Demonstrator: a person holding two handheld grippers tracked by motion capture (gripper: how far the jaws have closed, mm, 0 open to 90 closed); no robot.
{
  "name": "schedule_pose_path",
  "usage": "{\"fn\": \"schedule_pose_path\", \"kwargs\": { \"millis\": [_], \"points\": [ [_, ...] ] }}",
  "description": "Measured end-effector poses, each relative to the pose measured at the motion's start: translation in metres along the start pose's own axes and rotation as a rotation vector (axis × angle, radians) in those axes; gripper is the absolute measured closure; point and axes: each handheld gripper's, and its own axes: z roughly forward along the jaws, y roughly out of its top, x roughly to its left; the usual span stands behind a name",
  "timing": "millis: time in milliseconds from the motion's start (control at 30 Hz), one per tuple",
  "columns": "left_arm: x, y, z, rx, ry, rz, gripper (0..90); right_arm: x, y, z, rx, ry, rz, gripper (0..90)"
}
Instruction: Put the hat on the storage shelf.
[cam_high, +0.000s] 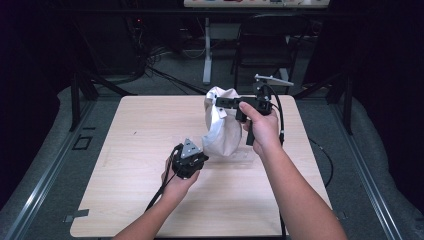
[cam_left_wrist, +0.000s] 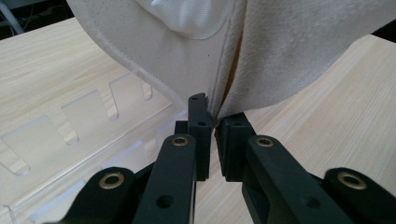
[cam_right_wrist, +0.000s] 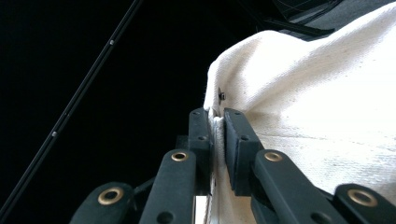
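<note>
Cloth bag (cam_high: 221, 125) — off-white canvas — is held upright above the right-centre of the desk (cam_high: 130, 165), its long axis near vertical, gathered top pointing up and slightly toward the far edge. Its rounded lower end hangs just over a clear acrylic plate (cam_left_wrist: 70, 135) with slotted cut-outs that lies flat on the desk.

Right hand-held gripper (cam_right_wrist: 217, 119): jaws closed to a narrow gap on a fold of cloth at the bag's upper edge, beside a small dark snap or rivet (cam_right_wrist: 221, 95). In the high view this unit (cam_high: 225, 102) reaches in from the right at the bag's top.

Left hand-held gripper (cam_left_wrist: 215, 114): jaws nearly together, pinching the seam at the bag's lower edge. In the high view it (cam_high: 200, 157) sits low, just left of the bag's base.

Desk surface — light wood-grain laminate. Beyond the far edge: grey floor, a dark folding chair (cam_high: 265, 45), a white table leg (cam_high: 207, 50), loose cables and a dark backdrop.
</note>
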Motion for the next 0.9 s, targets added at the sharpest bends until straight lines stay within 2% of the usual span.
{"fn": "schedule_pose_path", "kwargs": {
  "millis": [200,333,533,633,800,833,900],
  "points": [
    [0.002,-0.004,0.001,-0.001,-0.003,-0.017,85.6,-0.006,-0.002,0.001,-0.003,-0.002,0.011,82.5],
    [0.003,-0.007,0.0,-0.006,-0.005,-0.042,85.6,-0.008,-0.004,0.002,-0.001,-0.002,0.015,82.5],
    [0.004,-0.008,0.001,0.014,-0.004,-0.048,85.8,-0.012,-0.007,0.004,0.001,0.001,0.022,82.5],
    [0.004,-0.01,0.003,0.026,-0.003,-0.066,85.9,-0.015,-0.008,0.005,0.005,-0.016,0.022,82.5],
    [0.003,-0.014,0.005,0.032,-0.003,-0.069,86.0,-0.022,-0.011,0.006,0.011,-0.021,0.031,82.5],
    [0.003,-0.015,0.01,0.077,0.003,-0.06,86.0,-0.024,-0.012,0.007,0.011,-0.026,0.034,82.5],
    [0.004,-0.018,0.011,0.068,0.001,-0.067,86.0,-0.027,-0.014,0.008,0.019,-0.058,0.026,82.5]
  ]
}}
